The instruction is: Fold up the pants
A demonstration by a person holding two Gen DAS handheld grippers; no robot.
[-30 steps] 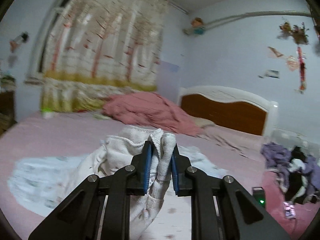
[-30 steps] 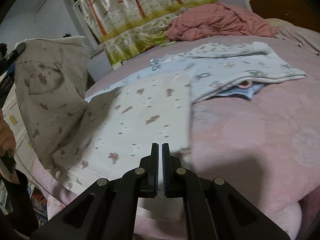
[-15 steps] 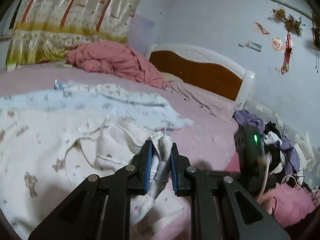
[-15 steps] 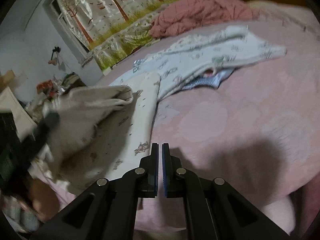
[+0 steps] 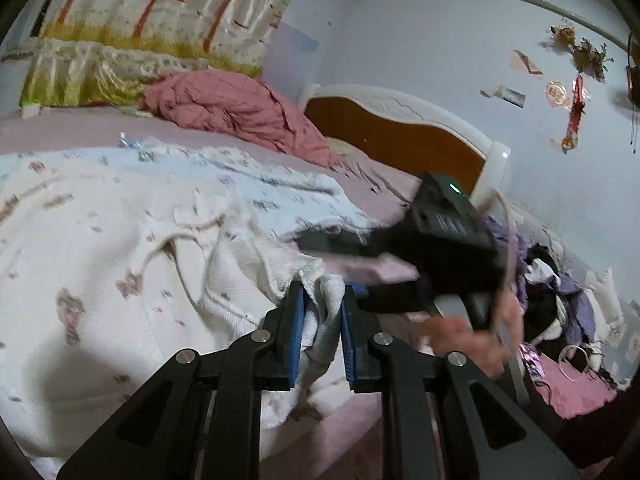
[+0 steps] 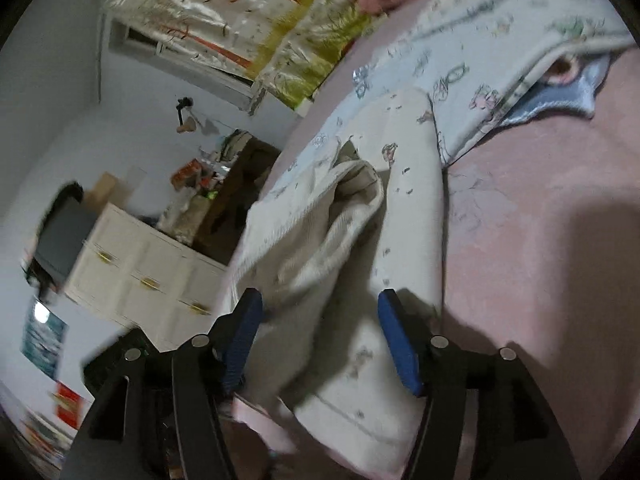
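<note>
On a pink bed [image 5: 72, 128] in a bedroom, seen from the left wrist, the left gripper [image 5: 320, 332] is clamped on a bunched fold of the pants [image 5: 120, 264], cream cotton with a small print, which lie spread across the sheet toward the lower left. Just to its right, blurred, hangs the right gripper [image 5: 340, 270], with the person's hand [image 5: 472, 340] below it on the handle; its fingers reach in toward the pinched fold, though the blur leaves it unclear whether they touch the cloth. A pale blue garment [image 5: 256, 176] lies beyond the pants, a pink quilt [image 5: 232, 108] is heaped farther back by the headboard [image 5: 400, 136], and clothes [image 5: 560, 292] are piled at far right. From the right wrist, the right gripper [image 6: 320, 336] has its jaws standing apart, having just been opening, and a raised hump of the pants [image 6: 328, 232] sits between the blue pads [image 6: 396, 344] without being pressed by them. The blue garment [image 6: 460, 64] lies past the pants, touching their far edge; a white cabinet [image 6: 148, 268] stands off the bed at left. The step in hand looks like a handover or regrip in the middle of a fold: one side is pinned, the other is being taken up. The next move calls for the right jaws to close on the cloth edge near the left grip, so that both hands can carry the layer over and lay it flat.
</note>
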